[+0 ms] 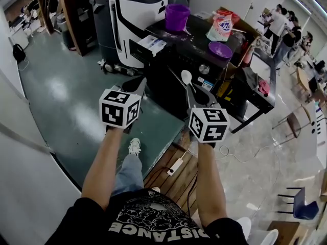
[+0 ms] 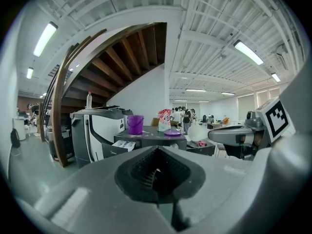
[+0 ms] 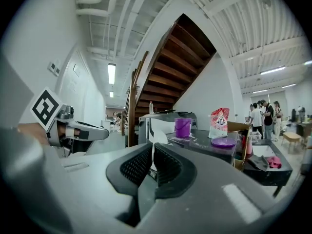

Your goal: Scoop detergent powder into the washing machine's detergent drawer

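Before the washing machine (image 1: pixel 196 60), a white spoon (image 1: pixel 186 77) was pinched in the right gripper (image 1: pixel 190 90), the left gripper (image 1: pixel 139 84) closed on nothing; level carriage to the detergent bag (image 1: pixel 220 25) atop it, then its open drawer (image 1: pixel 151 44), was judged best.

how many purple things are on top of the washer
2: a purple bucket at the top's far left corner, and a shallow purple dish toward its right side, just in front of the detergent bag.

Black T-shirt (image 1: pixel 153 223), person's own: white print reads "DISTANCE", upside down in head view. Lettering on red-and-white detergent bag (image 1: pixel 220 25) too small to read.
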`<state>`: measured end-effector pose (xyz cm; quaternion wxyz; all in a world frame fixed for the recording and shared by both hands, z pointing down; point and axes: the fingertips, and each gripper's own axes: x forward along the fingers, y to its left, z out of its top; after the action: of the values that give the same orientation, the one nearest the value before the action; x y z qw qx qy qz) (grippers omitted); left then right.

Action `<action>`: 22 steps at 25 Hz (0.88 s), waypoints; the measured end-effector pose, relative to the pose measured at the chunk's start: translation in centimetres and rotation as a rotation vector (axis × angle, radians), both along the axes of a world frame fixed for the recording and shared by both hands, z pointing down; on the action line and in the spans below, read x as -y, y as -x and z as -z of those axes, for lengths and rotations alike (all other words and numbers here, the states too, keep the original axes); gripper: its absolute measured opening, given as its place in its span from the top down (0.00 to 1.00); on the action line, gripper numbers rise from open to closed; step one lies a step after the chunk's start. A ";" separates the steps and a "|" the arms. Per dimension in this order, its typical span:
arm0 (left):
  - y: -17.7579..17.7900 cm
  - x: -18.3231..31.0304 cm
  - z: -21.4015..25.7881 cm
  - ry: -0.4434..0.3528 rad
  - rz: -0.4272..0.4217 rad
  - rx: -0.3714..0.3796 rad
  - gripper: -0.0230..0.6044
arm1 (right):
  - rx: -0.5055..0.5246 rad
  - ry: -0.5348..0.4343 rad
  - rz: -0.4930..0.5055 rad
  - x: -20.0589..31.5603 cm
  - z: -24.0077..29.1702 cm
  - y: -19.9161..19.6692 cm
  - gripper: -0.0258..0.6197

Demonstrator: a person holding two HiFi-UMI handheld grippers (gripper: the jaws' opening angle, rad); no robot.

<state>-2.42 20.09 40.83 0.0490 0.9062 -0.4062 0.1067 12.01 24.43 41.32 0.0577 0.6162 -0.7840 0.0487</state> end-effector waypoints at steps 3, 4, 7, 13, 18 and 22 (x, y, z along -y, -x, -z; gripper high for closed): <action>-0.5 2.5 -0.3 0.006 -0.007 0.002 0.96 | -0.002 0.004 -0.004 2.4 -0.1 -0.4 0.91; -0.6 3.5 -0.4 0.009 -0.009 0.002 0.96 | -0.003 0.006 -0.005 3.3 -0.2 -0.4 0.91; -1.1 6.4 -0.5 0.014 -0.017 -0.003 0.96 | -0.003 0.011 -0.008 6.1 -0.3 -0.6 0.91; -1.4 13.4 -0.7 0.026 -0.047 -0.004 0.96 | -0.009 0.030 -0.025 12.9 -0.4 -0.4 0.91; -1.5 19.8 -0.5 0.042 -0.085 -0.017 0.96 | -0.017 0.043 -0.055 19.0 0.0 0.1 0.91; -1.6 24.7 -0.4 0.054 -0.115 -0.022 0.96 | -0.019 0.059 -0.082 23.3 0.1 0.3 0.91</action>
<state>-0.86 -4.60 41.19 0.0715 0.9276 -0.3497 0.1103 11.71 1.14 41.20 0.0813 0.6464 -0.7556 0.0681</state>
